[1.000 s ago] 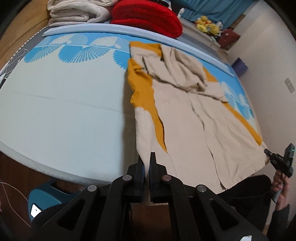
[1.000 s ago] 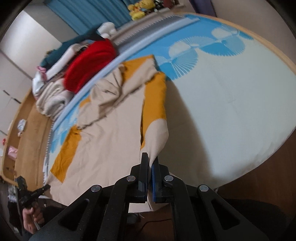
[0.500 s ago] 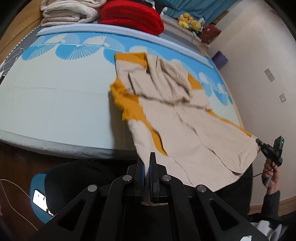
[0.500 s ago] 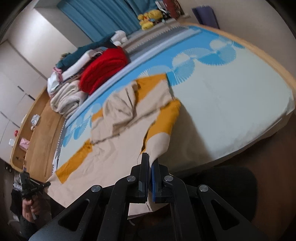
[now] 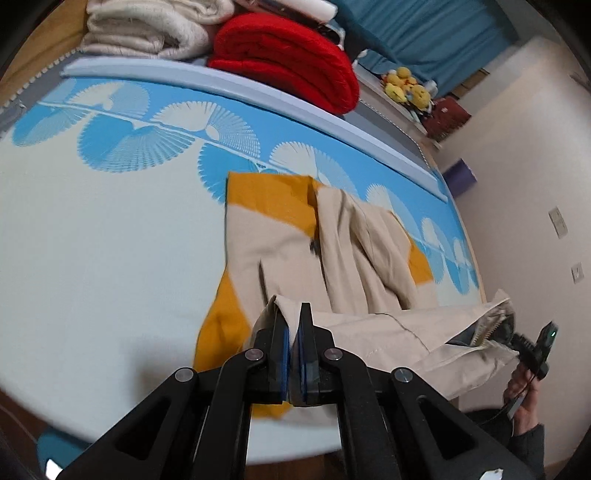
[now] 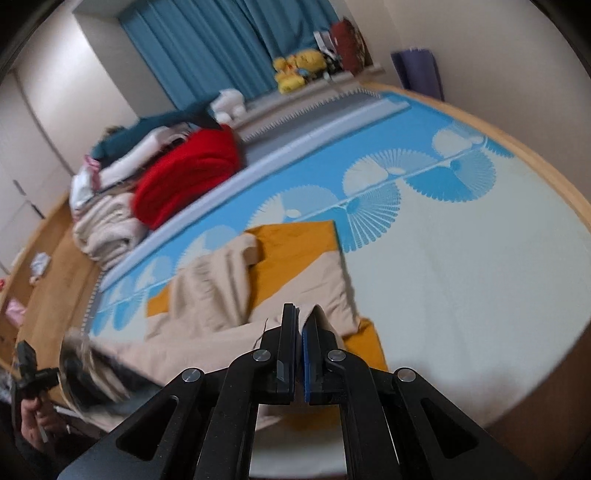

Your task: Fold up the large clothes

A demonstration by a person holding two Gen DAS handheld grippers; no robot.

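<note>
A large beige garment with mustard panels (image 5: 273, 236) lies on the bed, its hood bunched near the top. My left gripper (image 5: 291, 314) is shut on one corner of the lower hem, held above the garment's middle. The hem (image 5: 424, 332) stretches taut to the right, where a hand holds the right gripper (image 5: 532, 350). In the right wrist view, my right gripper (image 6: 301, 314) is shut on the other hem corner over the garment (image 6: 306, 273). The left gripper (image 6: 33, 373) shows at the far left, blurred. The lifted lower half hangs doubled over the upper half.
The bed sheet (image 5: 92, 240) is pale with blue fan prints. A red blanket (image 5: 284, 55) and cream blankets (image 5: 147, 29) are stacked at the head. Yellow plush toys (image 5: 406, 88) and a blue curtain (image 6: 207, 48) stand beyond. A wall (image 5: 535, 166) runs along the right.
Both grippers first drew back from the bed with the hem, then swung forward over it. The lower half of the garment now hangs over the upper half instead of lying flat.
</note>
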